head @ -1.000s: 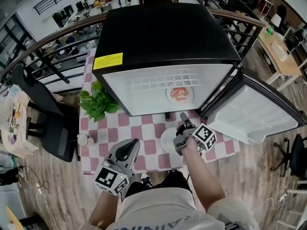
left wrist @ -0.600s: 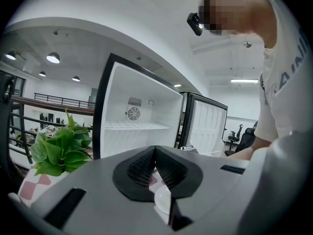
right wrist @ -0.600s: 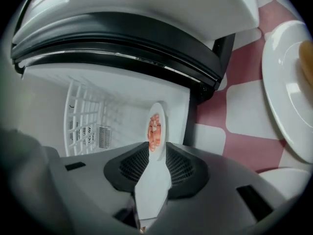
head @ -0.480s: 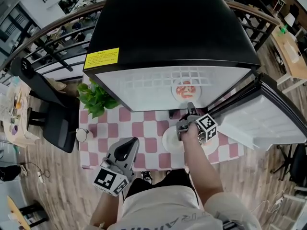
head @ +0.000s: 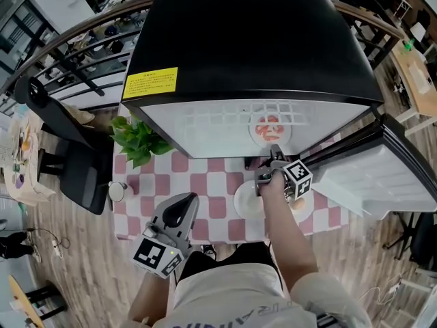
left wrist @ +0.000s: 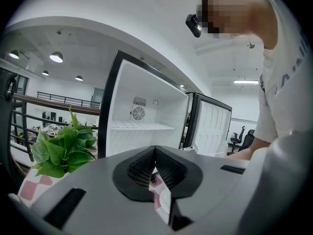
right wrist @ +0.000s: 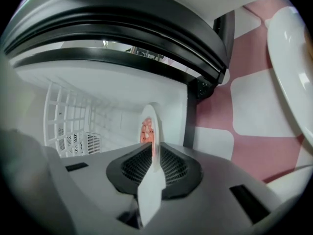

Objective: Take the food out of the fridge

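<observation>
Held the left gripper [head: 184, 207] low by the body, its jaws pressed together on nothing. Held the right gripper [head: 275, 154] beyond an empty plate [head: 246, 200] on the checked table [head: 205, 183], closing its jaws on the near rim of the plate of food [head: 270, 128] on the fridge [head: 246, 46] shelf. Judged that plate stiff, glazed, slippery and breakable, with loose food on top. Best gripped deep on the rim and carried level. Found the plate's place on the shelf only in the head view. Found the rim edge-on between the pads only in the right gripper view.
</observation>
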`<state>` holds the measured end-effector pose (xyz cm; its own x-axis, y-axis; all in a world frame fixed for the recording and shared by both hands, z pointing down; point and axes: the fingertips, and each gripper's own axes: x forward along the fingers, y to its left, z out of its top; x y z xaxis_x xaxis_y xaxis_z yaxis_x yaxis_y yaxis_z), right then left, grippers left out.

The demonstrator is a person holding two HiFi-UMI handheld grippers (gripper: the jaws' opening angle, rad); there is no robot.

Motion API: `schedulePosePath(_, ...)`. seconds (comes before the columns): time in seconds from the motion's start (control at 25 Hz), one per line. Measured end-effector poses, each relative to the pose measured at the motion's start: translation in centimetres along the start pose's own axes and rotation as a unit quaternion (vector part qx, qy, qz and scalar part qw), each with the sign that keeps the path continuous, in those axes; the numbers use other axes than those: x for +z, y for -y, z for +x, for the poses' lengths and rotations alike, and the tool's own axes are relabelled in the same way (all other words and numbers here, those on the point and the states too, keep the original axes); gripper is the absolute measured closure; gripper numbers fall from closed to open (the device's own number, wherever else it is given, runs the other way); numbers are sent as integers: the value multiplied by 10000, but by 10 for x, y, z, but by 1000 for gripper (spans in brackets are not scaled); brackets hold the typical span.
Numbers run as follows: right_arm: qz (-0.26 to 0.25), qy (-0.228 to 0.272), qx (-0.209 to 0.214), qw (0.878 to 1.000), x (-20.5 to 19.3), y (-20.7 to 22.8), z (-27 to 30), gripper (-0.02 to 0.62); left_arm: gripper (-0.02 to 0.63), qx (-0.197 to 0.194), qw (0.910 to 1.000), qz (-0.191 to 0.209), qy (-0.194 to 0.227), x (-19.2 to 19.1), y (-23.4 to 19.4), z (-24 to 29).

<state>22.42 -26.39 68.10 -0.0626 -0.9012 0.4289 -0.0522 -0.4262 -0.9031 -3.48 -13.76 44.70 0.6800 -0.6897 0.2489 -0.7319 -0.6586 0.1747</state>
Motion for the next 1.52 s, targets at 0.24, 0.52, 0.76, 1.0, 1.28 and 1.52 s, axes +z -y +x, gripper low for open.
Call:
schedulePosePath(0.24,-5,-52,-45,10000,-5,1,-6,561,598,-14,10000,-23,-24,-2,-7,-3)
schedulePosePath(0.52,93,-202,6,9998,-18,8,-28,563,598,-98,9999,-37,-13,-3,-9,-3)
schedulePosePath(0.76,114,-261,29,9996,-23,14,-35,561,598,-188,9998,7,-12,0,-6,-2)
schedulePosePath(1.0,209,-259,185,9993,-21,13,-26,502,598,-120,9999,42,-59,-2,-11,-6)
schedulePosePath(1.28,212,-263,411,9986,-17,12,-28,560,598,-69,9999,65,-58,-6,-13,-13)
schedulePosePath(1.52,290,-361,732,9962,-26,7,-44,561,598,-84,9999,59,-49,-6,-13,-21)
